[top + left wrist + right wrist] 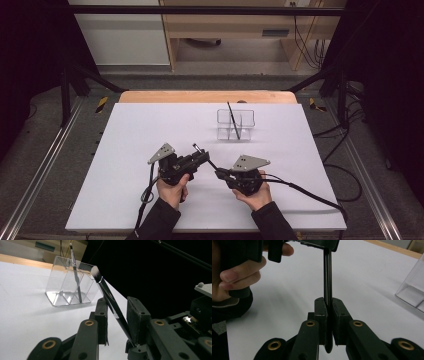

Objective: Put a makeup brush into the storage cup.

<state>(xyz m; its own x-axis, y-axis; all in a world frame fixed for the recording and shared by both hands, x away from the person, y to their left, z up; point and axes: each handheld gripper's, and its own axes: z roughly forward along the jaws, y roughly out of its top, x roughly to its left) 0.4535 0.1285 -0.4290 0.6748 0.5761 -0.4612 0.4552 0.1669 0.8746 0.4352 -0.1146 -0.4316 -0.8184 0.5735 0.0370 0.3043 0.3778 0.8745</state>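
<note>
A glossy black brush (113,307) with a shiny metal ferrule and soft pale bristles sits between matt black plastic jaws with brass-coloured rivets on the left gripper (117,315). The organiser (235,124) is clear, smooth plastic. A matt white sheet (150,130) covers the pale wood table (150,96). The grey plates look dull metal.

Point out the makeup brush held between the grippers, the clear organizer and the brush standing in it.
Held makeup brush (110,298), left gripper view: black handle.
Clear organizer (247,118), high view: right wall.
Standing brush (233,121), high view: mid handle.
</note>
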